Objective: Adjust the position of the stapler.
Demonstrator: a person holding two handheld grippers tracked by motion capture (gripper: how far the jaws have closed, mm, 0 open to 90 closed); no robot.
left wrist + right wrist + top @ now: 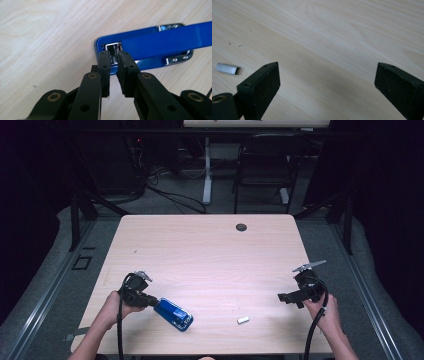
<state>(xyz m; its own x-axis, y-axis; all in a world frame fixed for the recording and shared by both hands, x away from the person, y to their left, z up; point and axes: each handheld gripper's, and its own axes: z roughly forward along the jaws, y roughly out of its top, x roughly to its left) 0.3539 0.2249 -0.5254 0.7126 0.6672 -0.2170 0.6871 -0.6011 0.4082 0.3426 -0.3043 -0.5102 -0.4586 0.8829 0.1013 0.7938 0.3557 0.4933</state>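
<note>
**Loading the stapler: keep the top up, bring the staples in square**

The left tool [113, 56] has its jaws nearly together at the front end of the blue stapler [150, 47], tips at the shiny metal channel under the raised blue top — whether the pads still pinch anything there, I cannot tell. The stapler lies on the tabletop [210, 250] directly ahead of that tool, its far end pointing toward the right tool [284, 298].

The right tool stands with its jaws wide apart and holds nothing. The strip of staples [227, 68] lies ahead of its left jaw, off to the side.

To do this well, I judge: keep the left tool steady on the stapler so the channel stays exposed — then close the right tool across the strip's long sides, level, without crushing it.
</note>
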